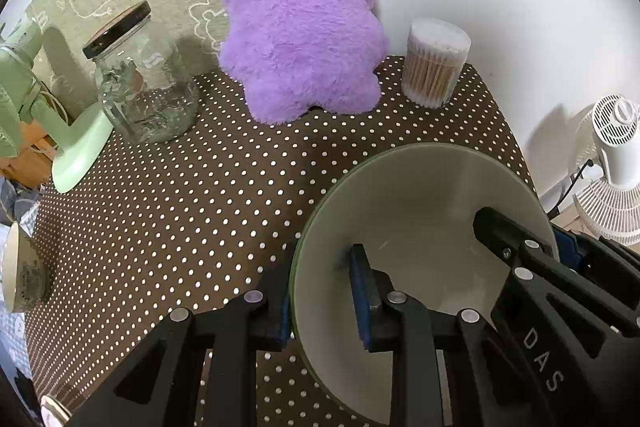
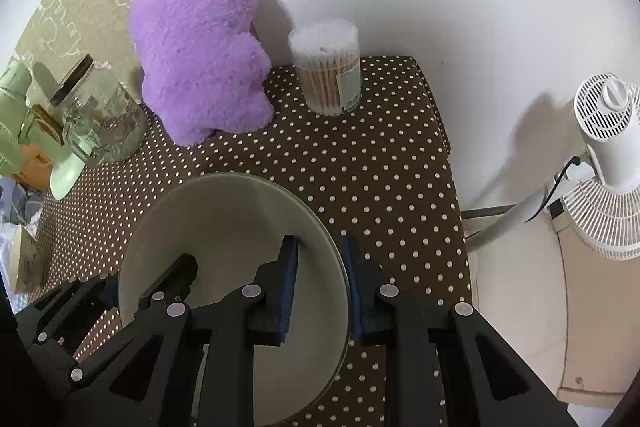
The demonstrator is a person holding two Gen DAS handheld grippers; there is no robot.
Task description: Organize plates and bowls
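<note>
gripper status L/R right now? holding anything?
Left gripper: straddles the left rim of the bowl, one finger inside, one outside; a gap shows, so not clamped.
Right gripper: straddles the right rim, also not clamped.

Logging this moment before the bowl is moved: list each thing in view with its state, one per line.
Bowl: upright, empty, rim straddled by both tongs.
Left tongs: astride the bowl's left rim.
Right tongs: astride the bowl's right rim.
Glass jar: upright, lid on.
Cotton swab tub: upright, full.
Purple plush: propped against the wall.
</note>
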